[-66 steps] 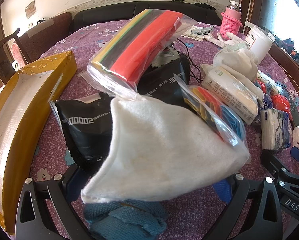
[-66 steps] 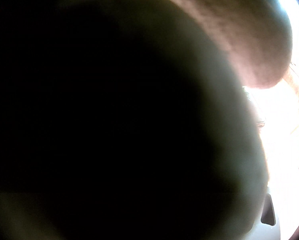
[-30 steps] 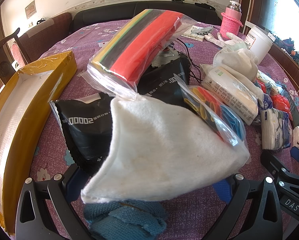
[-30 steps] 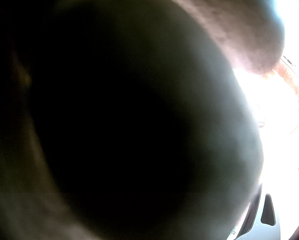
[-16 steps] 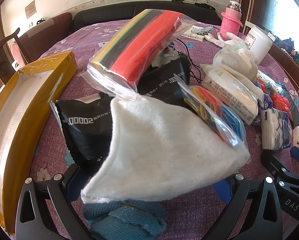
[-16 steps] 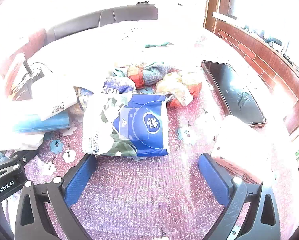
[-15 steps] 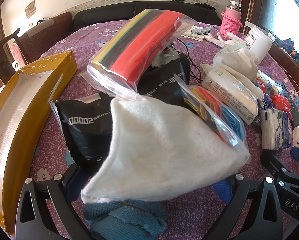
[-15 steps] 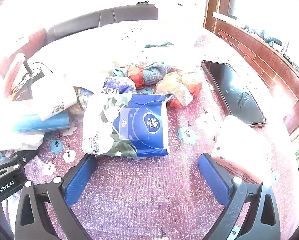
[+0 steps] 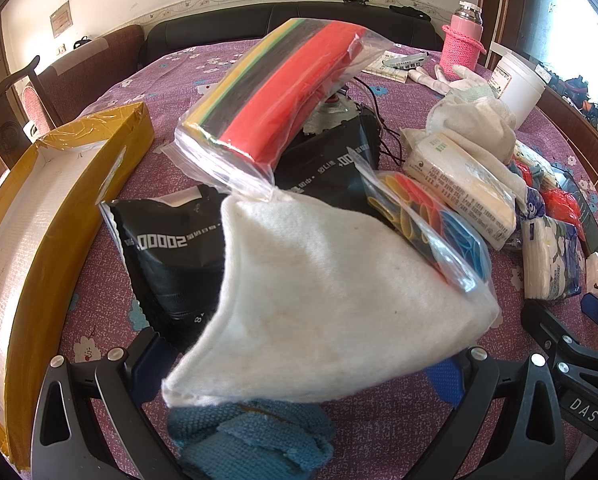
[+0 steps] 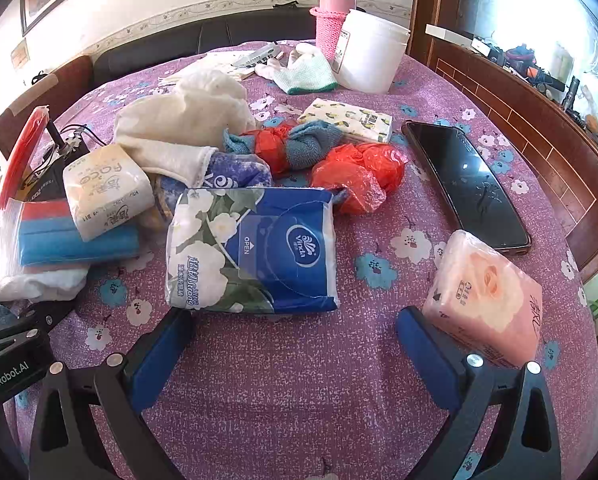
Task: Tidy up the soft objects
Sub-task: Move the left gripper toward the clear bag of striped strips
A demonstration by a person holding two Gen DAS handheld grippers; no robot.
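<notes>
Hiding left tongs point(image 9: 299, 364): white cloth point(image 9: 323, 300).

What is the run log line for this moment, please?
left claw: open, white felt cloth between | right claw: open, empty | blue Vinda tissue pack: ahead

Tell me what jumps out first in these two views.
A big white felt sheet fills the left view, draped across the open left tongs above a blue cloth. Behind it a bag of red foam leans up. In the right view, a blue tissue pack lies just ahead of the open right tongs.
</notes>
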